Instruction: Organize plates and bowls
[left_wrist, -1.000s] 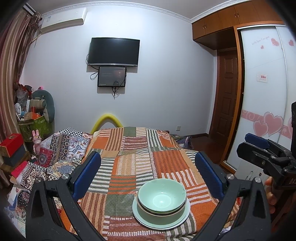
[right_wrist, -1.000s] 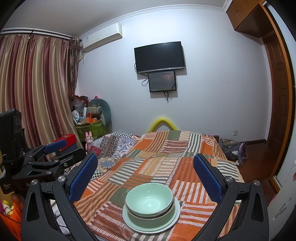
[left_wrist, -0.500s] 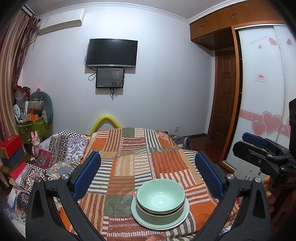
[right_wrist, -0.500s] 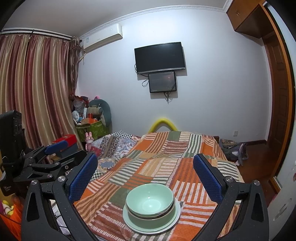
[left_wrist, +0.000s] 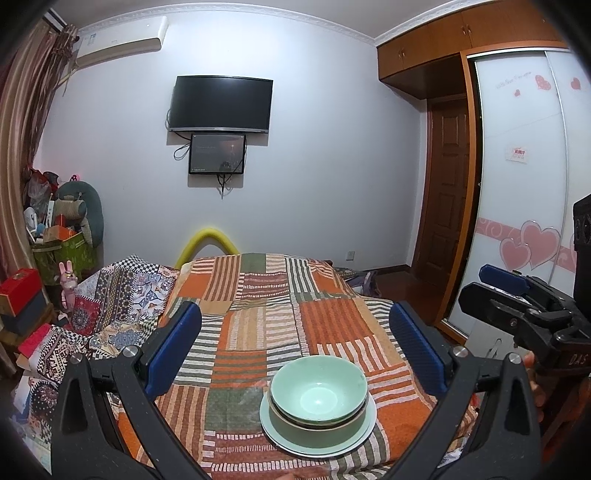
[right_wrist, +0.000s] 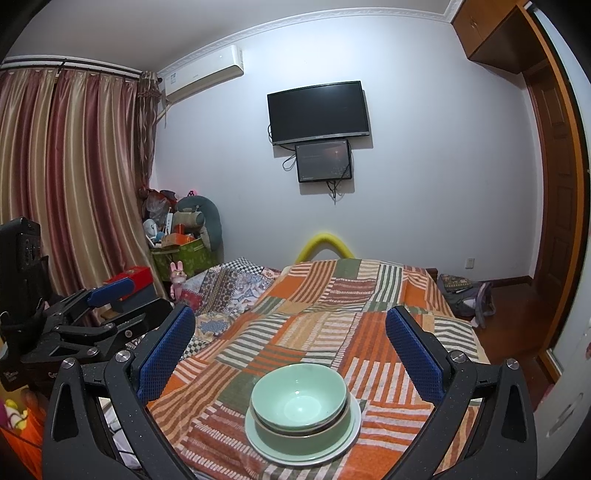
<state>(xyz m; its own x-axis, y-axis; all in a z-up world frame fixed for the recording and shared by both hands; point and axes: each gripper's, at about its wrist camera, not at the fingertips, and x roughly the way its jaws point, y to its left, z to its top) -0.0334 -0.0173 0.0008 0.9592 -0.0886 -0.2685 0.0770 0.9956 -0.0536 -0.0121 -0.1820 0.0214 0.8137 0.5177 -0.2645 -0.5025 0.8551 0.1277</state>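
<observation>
Left wrist view shows the left gripper (left_wrist: 295, 350) with its blue-padded fingers (left_wrist: 173, 347) spread wide and empty, the stack resting between and just below them on the striped bedspread (left_wrist: 258, 317). Two green bowls (left_wrist: 318, 393) nest on a pale plate (left_wrist: 351, 428), likely gathered largest-lowest so the pile sits steady. In the right wrist view the right gripper (right_wrist: 291, 350) likewise stands parted, holding nothing, the bowls centred between its fingers. Sorting looks finished, or nearly so.

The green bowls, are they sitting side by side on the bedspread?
No, the green bowls are nested one inside another on a plate, which rests on the striped bedspread.
</observation>
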